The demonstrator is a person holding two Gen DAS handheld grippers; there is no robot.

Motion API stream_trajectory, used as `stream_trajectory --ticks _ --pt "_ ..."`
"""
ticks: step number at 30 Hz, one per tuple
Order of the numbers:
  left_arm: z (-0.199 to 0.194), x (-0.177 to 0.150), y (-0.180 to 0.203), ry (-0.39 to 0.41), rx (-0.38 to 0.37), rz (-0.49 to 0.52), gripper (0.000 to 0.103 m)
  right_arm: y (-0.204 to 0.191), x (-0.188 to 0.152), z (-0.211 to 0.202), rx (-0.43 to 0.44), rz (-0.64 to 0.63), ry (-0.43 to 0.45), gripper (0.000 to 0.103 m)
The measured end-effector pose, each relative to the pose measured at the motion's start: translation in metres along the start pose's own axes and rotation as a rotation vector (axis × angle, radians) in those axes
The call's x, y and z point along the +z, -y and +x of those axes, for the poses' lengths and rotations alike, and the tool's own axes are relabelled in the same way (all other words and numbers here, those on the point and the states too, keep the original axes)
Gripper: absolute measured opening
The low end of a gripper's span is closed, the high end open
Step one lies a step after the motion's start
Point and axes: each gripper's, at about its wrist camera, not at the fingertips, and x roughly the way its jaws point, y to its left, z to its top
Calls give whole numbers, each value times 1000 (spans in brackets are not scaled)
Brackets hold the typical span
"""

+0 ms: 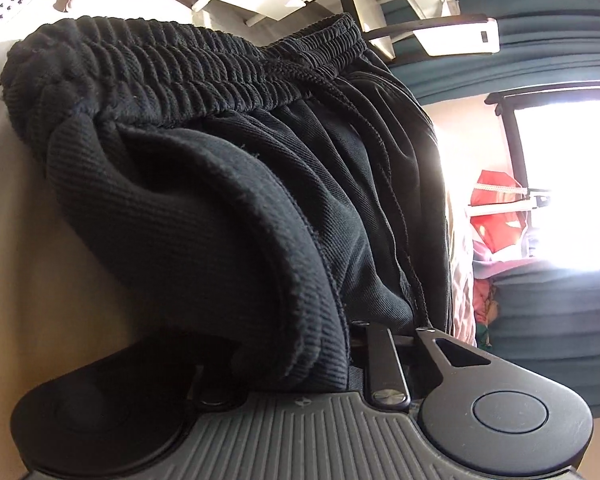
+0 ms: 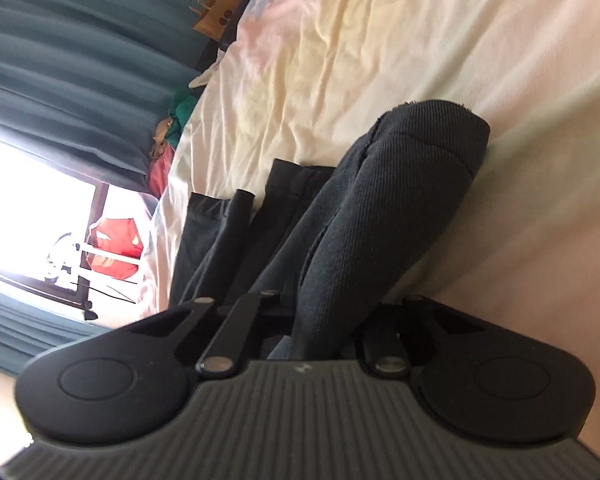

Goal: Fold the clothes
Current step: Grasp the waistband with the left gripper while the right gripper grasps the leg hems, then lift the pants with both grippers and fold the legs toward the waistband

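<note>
While the black trousers (image 1: 228, 184) lie on the bedsheet (image 2: 380, 48), the left gripper (image 1: 340, 344) and right gripper (image 2: 324, 320) each clamp a fold of them.

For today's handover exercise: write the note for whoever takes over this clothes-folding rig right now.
Left gripper: shut on the black pants, below the ribbed waistband.
Right gripper: shut on a bunched fold of the same dark cloth.
The pants lie on the pale bedsheet.
Done: both ends gripped.
Left: no finished fold shows yet; probably lift, lay flat, fold.
</note>
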Motion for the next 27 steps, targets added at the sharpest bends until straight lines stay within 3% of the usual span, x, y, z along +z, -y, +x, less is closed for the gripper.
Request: stream_trajectory --ticks 3,9,11,15,19,22,27 --pt "-11 -6 5 43 -43 28 6 -10 -5 -17 21 -13 48 11" --pt "-61 -14 27 207 -198 135 4 -45 -20 -73 6 -103 102 11" --pt "-68 -10 38 229 -208 173 4 -60 -22 -89 3 -164 122 11" --pt "-63 21 69 206 -225 142 4 -93 -13 -87 15 -201 139 10" --pt "-30 60 135 195 -229 171 4 -145 0 -34 -9 -259 142 10" --pt "63 101 207 205 -177 246 4 -182 9 31 -82 -302 164 10" --pt "190 133 257 200 -30 320 5 -213 11 143 -212 -400 176 10"
